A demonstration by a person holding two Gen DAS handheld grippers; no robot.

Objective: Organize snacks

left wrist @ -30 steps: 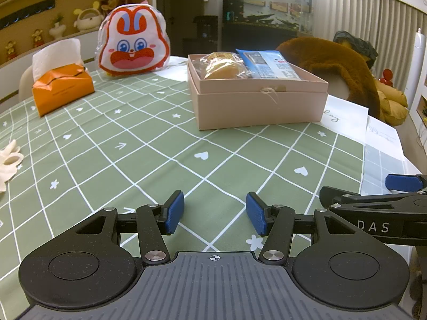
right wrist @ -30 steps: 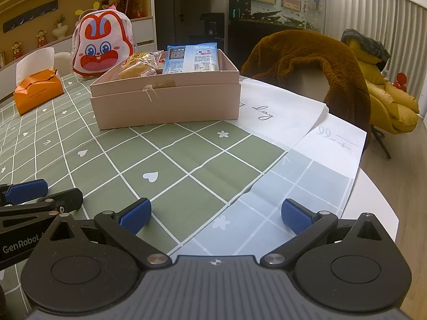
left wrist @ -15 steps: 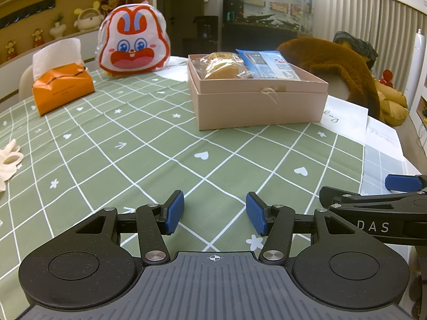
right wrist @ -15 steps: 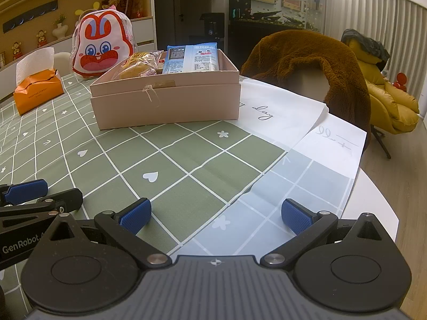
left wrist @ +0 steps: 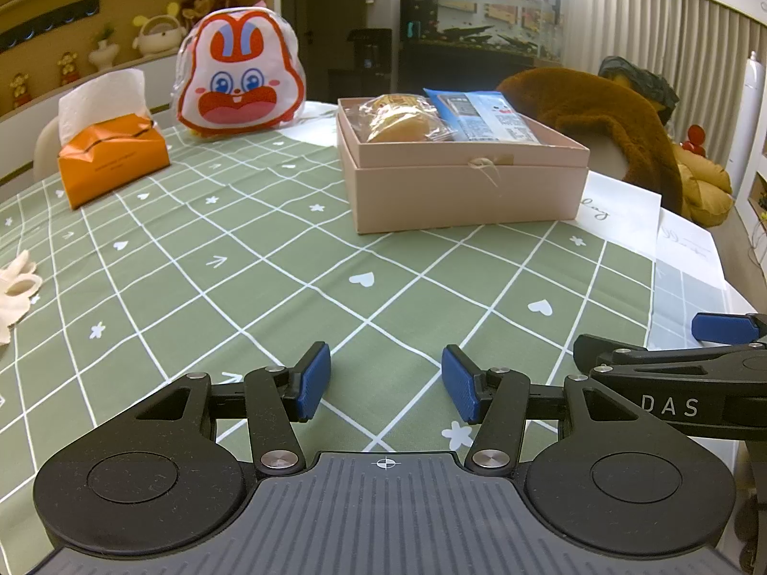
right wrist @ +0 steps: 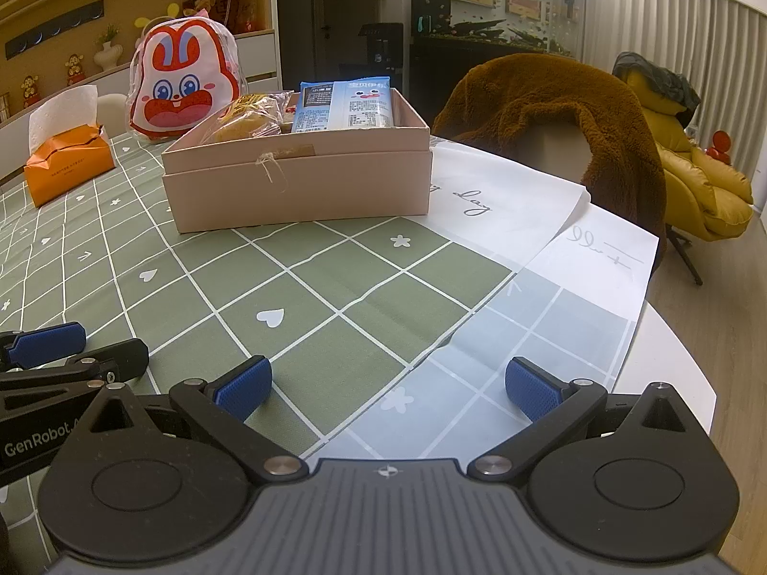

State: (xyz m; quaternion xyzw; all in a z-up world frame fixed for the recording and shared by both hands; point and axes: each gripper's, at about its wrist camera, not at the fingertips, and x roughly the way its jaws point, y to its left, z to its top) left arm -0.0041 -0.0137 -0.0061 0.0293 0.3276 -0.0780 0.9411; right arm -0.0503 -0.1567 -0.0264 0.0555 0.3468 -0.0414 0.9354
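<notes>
Both claws, the left gripper [left wrist: 386, 383] partly open and the right gripper [right wrist: 386, 388] wide open, hold nothing well short of the pink box [left wrist: 460, 182] containing a wrapped bun [left wrist: 405, 120] and blue packet [left wrist: 484, 115]; packing appears finished, unchanged from earlier frames, with no further snack evident nearby.

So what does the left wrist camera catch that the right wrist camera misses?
Only the left view shows the white crumpled object at the table's left edge. Only the right view shows the whole yellow armchair and the wooden floor. Both show the pink box holding a wrapped bun and a blue packet, the rabbit bag, the orange tissue box and the brown fuzzy throw.
</notes>
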